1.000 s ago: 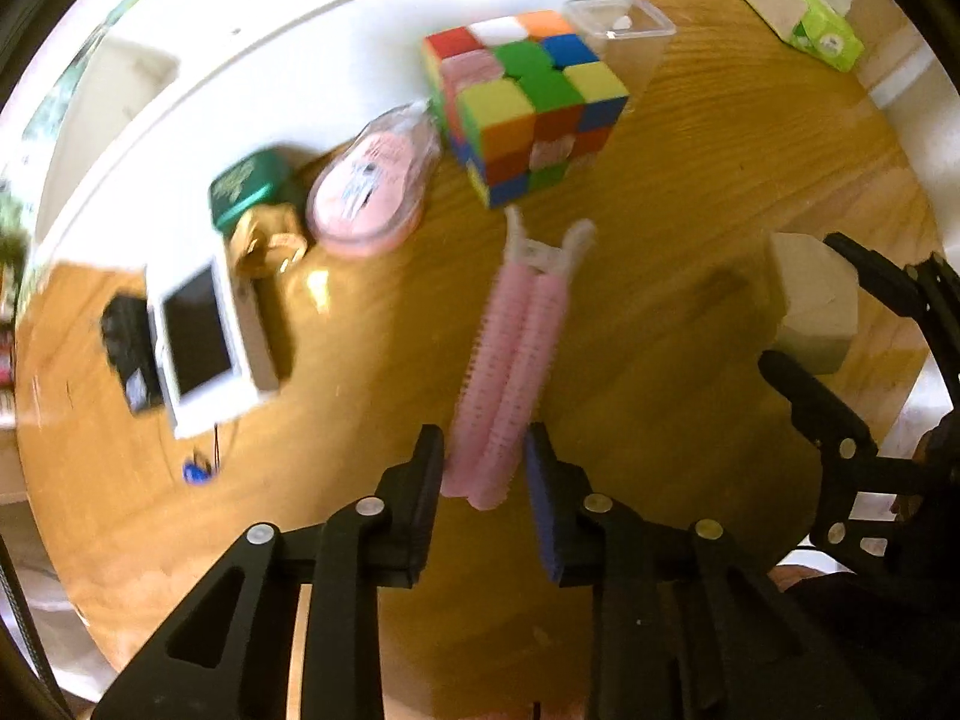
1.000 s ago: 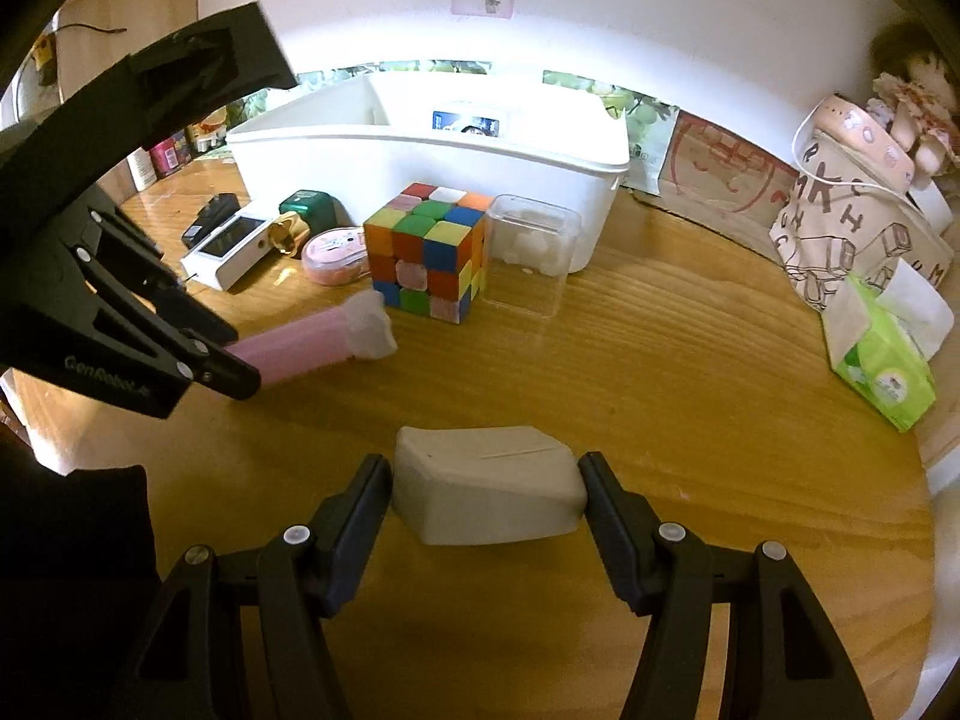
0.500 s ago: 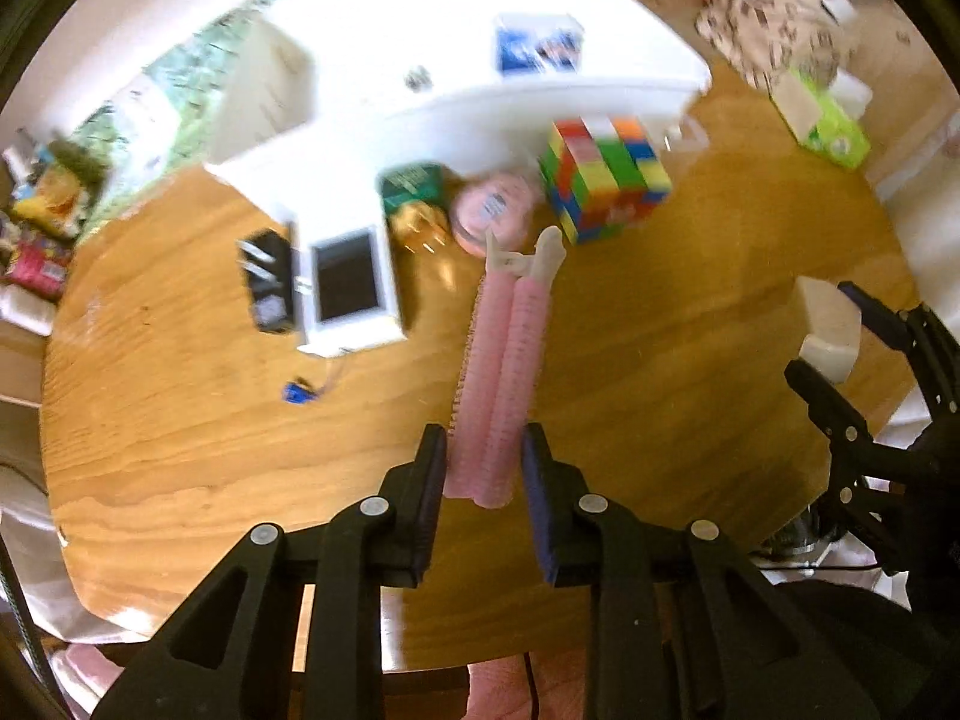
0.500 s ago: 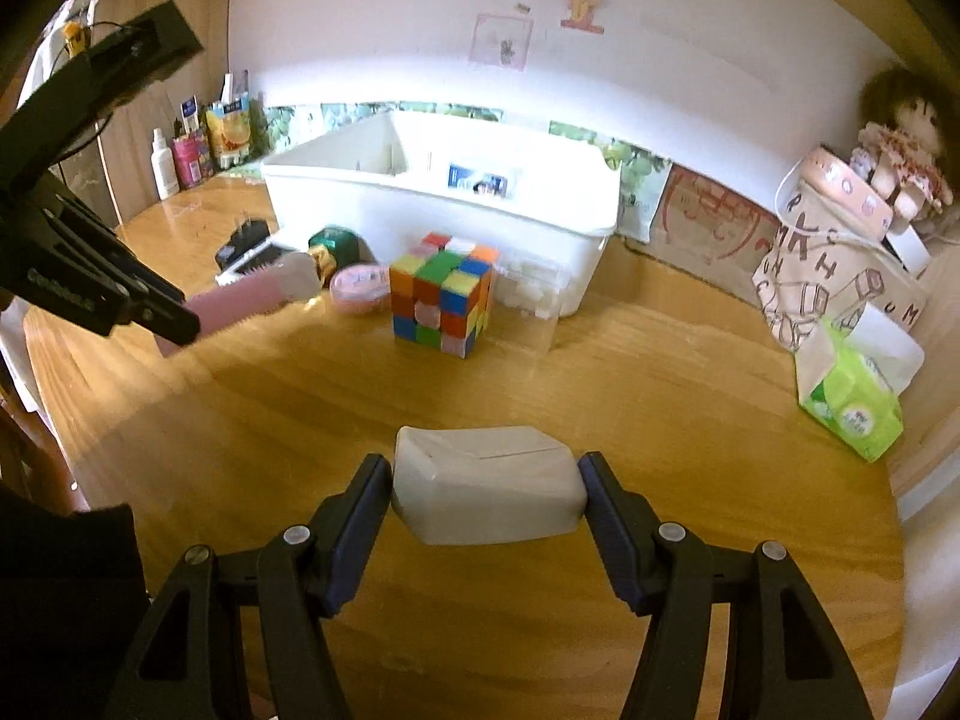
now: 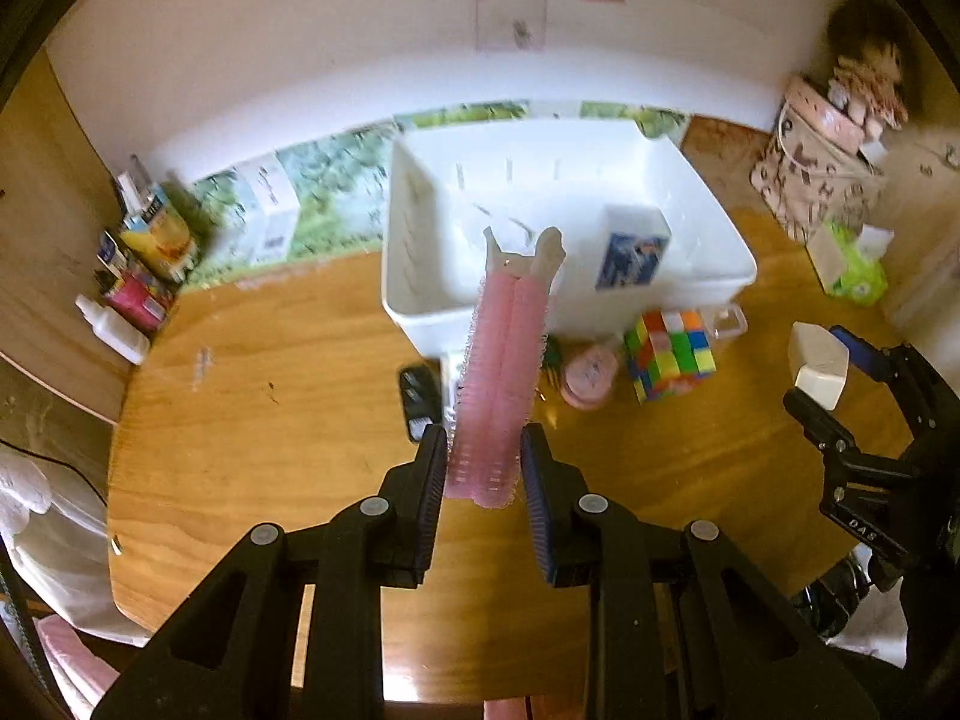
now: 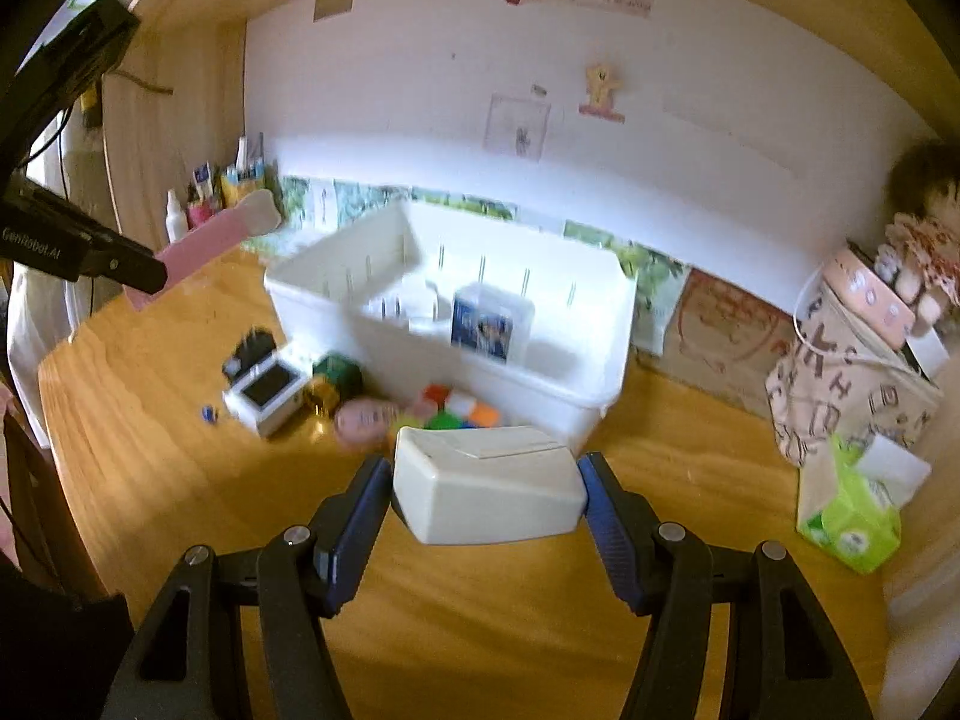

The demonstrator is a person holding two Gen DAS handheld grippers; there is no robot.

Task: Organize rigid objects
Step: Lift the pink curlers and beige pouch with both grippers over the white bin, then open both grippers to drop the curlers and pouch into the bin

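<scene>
My left gripper [image 5: 483, 474] is shut on a pink bristled hair clip [image 5: 501, 384] with a cream tip, held high above the table, pointing toward the white storage bin [image 5: 420, 306]. My right gripper [image 6: 486, 504] is shut on a cream plastic case [image 6: 489, 489], also lifted, in front of the bin [image 6: 600, 384]. The bin holds a clear box with a blue label [image 5: 633, 255]. The right gripper with the case [image 5: 819, 363] shows at the right of the left wrist view. The clip [image 6: 210, 246] shows at the left of the right wrist view.
On the wooden table [image 5: 270, 420] in front of the bin lie a colourful puzzle cube [image 5: 669, 354], a pink round tape case [image 5: 591, 375], a green-gold item [image 6: 336, 381], a small white device [image 6: 267, 390] and a black object [image 5: 417, 396]. Bottles [image 5: 144, 252] stand left; patterned bag [image 6: 852, 372] and green tissue pack [image 6: 849, 522] right.
Both grippers have risen and tilted up with their objects. The bin's inside has come into view and the table items now sit lower and farther off.
</scene>
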